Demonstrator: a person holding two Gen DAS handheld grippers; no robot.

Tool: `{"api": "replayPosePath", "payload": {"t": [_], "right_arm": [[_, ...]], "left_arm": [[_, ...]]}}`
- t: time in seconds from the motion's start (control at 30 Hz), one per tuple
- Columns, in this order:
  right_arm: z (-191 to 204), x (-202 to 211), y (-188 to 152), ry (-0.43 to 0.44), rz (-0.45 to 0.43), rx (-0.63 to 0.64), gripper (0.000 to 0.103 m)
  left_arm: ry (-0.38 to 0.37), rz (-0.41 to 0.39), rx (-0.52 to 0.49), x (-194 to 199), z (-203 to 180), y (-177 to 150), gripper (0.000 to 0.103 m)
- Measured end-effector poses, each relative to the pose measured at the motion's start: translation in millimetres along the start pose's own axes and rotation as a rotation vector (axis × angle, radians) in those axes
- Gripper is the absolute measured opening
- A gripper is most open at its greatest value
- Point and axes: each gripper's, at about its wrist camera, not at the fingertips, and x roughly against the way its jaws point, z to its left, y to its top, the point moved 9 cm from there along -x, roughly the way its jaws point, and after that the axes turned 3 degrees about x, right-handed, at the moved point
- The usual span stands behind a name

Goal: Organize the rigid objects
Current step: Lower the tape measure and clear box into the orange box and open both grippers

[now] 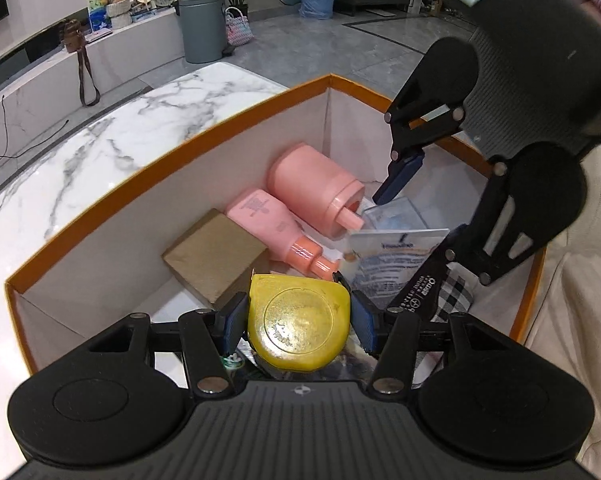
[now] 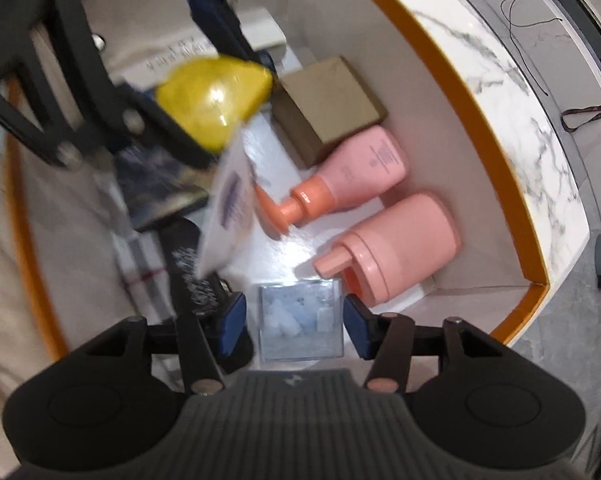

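Note:
My left gripper [image 1: 298, 322] is shut on a yellow tape measure [image 1: 296, 322] and holds it inside the orange-rimmed box [image 1: 180, 148]; the tape measure also shows in the right wrist view [image 2: 214, 100]. My right gripper [image 2: 296, 326] is open over a clear plastic case [image 2: 300, 326] on the box floor, its pads a little apart from the case's sides. A round pink bottle [image 1: 314, 188], a flat pink pump bottle [image 1: 278, 232] and a brown cardboard block [image 1: 216, 260] lie along the box's far wall. A white printed card [image 1: 392, 264] lies tilted beside them.
The box sits on a white marble table [image 1: 100, 152]. A black strip with white lettering [image 1: 418, 288] and checked fabric [image 1: 456, 296] lie in the box under my right gripper. A cream cloth [image 1: 572, 320] lies at the right. A grey bin [image 1: 202, 26] stands on the floor beyond.

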Motion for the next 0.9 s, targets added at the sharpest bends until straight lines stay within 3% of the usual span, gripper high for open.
{"api": "replayPosePath", "payload": {"t": [0.2, 0.4, 0.5, 0.57, 0.63, 0.9], "right_arm": [[14, 8, 1, 0.001, -0.008, 0.016, 0.049], [16, 18, 12, 0.071, -0.074, -0.069, 0.046], [12, 20, 20, 0.099, -0.104, -0.117, 0.032], [9, 21, 24, 0.108, -0.125, -0.152, 0.029], [8, 20, 27, 0.119, -0.138, -0.18, 0.017], [4, 25, 17, 0.039, -0.099, -0.144, 0.013]], "left_arm": [[-0.013, 0.007, -0.009, -8, -12, 1, 0.063], [-0.006, 0.025, -0.021, -13, -15, 2, 0.062], [0.008, 0.035, -0.035, -10, -11, -3, 0.063], [0.02, 0.044, -0.04, -9, -7, -7, 0.063], [0.029, 0.049, -0.044, -8, -5, -9, 0.063], [0.002, 0.038, -0.073, -12, -16, -7, 0.063]]}}
